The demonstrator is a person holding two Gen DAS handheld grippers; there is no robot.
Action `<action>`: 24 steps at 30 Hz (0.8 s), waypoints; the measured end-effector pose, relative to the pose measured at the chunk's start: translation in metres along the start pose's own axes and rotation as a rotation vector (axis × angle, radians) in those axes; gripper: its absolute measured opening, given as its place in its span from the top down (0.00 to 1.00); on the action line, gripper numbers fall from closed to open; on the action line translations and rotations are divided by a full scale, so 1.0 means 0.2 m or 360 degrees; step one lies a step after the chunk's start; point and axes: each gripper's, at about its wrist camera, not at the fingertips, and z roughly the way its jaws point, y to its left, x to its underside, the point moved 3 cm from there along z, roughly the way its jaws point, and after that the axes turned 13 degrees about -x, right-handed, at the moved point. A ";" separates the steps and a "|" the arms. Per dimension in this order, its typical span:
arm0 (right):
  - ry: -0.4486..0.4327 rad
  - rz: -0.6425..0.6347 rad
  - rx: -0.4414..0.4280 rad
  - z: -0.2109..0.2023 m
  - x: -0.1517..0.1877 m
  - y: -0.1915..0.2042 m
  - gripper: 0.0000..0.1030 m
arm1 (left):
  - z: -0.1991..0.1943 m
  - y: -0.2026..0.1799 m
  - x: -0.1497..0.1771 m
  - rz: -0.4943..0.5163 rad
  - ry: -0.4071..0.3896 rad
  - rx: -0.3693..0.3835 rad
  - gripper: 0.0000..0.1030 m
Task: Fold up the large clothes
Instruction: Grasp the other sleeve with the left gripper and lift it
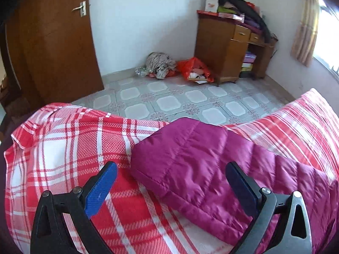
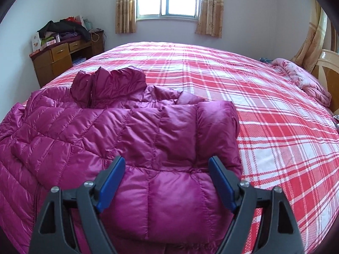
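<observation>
- The left gripper (image 1: 171, 174) has its blue-padded fingers (image 1: 101, 190) spread wide and holds nothing. Between and just beyond them lies a rounded, folded-over end of the shiny magenta quilted down jacket (image 1: 190, 160).
- The right gripper (image 2: 167, 172) is likewise wide open and empty. Its fingers (image 2: 111, 182) hover above a puffy quilted panel of the jacket (image 2: 135, 131), which looks like a sleeve or side already laid over the body.
- The jacket rests on the bed's red-and-white plaid sheet (image 2: 264, 110), spreading out to the left of the right fingers. Its bunched collar or hood (image 2: 108, 84) sits farther ahead, and bare plaid lies to the right.
- Judged from its sheen and loft, the jacket should be light, soft and springy, with a slick shell that may slide on itself and puff back open after a fold.
- A sensible hold would be a pinch on a stitched seam or the hem edge, where the filling is thin, rather than on a plump baffle.
- Far beyond the left fingers stand a tiled floor and a brown wooden cabinet (image 1: 228, 48) piled with clothes.
</observation>
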 end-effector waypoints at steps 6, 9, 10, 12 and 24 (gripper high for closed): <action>0.0033 0.0000 0.0005 0.02 0.00 0.00 0.19 | 0.09 -0.04 0.05 -0.0024 0.0072 0.0024 0.11; 0.0036 0.0001 0.0005 0.02 0.00 -0.01 0.19 | 0.13 -0.04 0.06 -0.0062 0.0161 0.0047 0.37; 0.0037 0.0002 0.0004 0.02 0.00 0.00 0.19 | 0.14 -0.03 0.06 -0.0091 0.0177 0.0077 0.40; 0.0038 0.0005 0.0002 0.02 0.00 0.00 0.19 | 0.14 -0.02 0.05 -0.0097 0.0179 0.0111 0.50; 0.0046 0.0036 -0.0010 0.03 0.00 -0.02 0.19 | -0.36 -0.18 -0.03 0.0073 -0.0296 0.0298 0.81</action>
